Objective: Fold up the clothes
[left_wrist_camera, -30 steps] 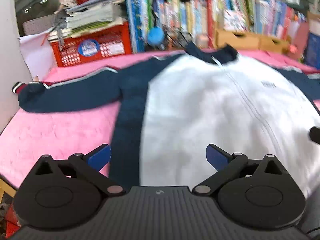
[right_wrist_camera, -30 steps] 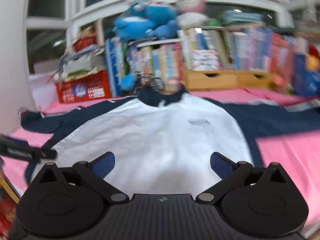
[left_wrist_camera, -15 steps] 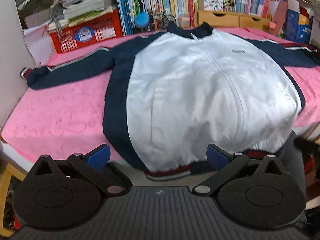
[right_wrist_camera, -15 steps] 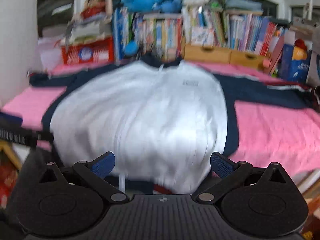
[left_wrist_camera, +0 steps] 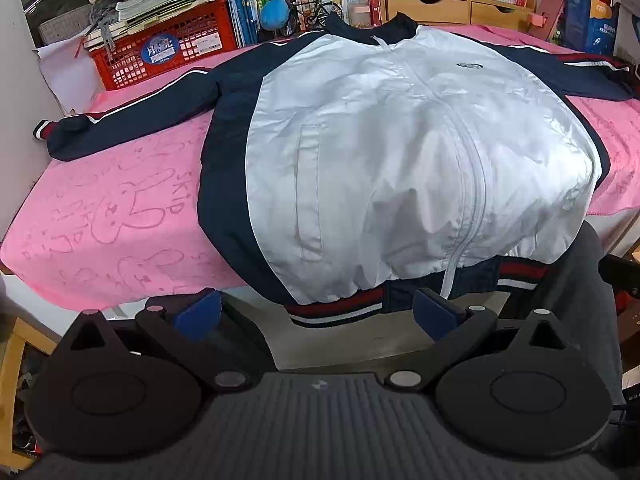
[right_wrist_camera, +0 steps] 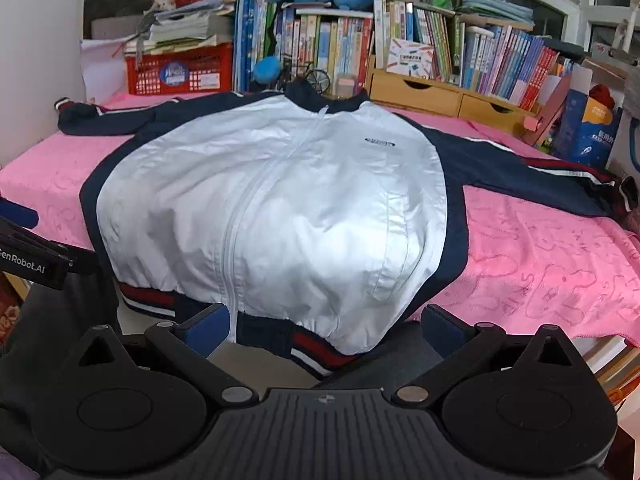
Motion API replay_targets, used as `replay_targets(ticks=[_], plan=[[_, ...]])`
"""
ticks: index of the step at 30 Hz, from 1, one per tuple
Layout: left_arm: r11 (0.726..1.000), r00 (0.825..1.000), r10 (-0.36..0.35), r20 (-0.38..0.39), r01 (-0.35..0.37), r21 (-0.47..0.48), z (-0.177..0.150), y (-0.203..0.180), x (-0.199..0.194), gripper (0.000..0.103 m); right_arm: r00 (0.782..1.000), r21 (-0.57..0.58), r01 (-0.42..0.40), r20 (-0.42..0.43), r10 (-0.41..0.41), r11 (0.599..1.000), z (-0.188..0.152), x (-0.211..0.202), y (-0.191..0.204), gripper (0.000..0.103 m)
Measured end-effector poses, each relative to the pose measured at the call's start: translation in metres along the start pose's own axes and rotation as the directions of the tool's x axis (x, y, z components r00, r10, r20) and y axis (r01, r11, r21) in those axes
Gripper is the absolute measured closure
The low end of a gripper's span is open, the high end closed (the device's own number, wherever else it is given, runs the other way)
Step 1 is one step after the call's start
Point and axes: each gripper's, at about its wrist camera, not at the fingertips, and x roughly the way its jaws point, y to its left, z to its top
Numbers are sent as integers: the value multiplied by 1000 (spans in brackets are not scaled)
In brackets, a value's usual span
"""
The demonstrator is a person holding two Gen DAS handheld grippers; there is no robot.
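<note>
Left view: I've pulled back from over the jacket point(left_wrist_camera: 400, 152); it lies flat on the pink cover point(left_wrist_camera: 112, 208), hem overhanging the near edge. Left gripper point(left_wrist_camera: 316, 312) wide, empty.

Right view: the right gripper point(right_wrist_camera: 324, 328) likewise wide; far cuff perhaps bunched. Folding not begun.

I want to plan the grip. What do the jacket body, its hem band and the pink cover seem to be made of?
Jacket: likely thin woven nylon or polyester; slight sheen, crisp wrinkles.
Hem band: probably ribbed knit; fine ridges, gathered edge.
Pink cover: seems terry-like towel; matte, embossed pattern.
</note>
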Motion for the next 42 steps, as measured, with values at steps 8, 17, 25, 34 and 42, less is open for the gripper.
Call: replay_targets(ticks=[8, 17, 25, 34, 42], plan=[[1000, 1000, -2, -11, 2, -2, -2, -1, 1, 0, 1000, 1, 7, -16, -7, 1000, -2, 2, 1, 0], [1000, 1000, -4, -16, 4, -3, -4, -3, 2, 0, 1000, 3, 9, -19, -9, 1000, -3, 3, 0, 0], [1000, 998, -9, 64, 11, -29, 30, 7, 15, 0, 976, 102, 98, 187, -116, 990, 15, 13, -42, 0], [994, 996, 59, 70, -52, -101, 96, 28, 70, 0, 833, 599, 246, 272, -482, 762, 46, 72, -241, 0], [989, 996, 63, 56, -55, -136, 121, 29, 114, 0, 718, 678, 439, 129, -683, 590, 64, 139, -371, 2]])
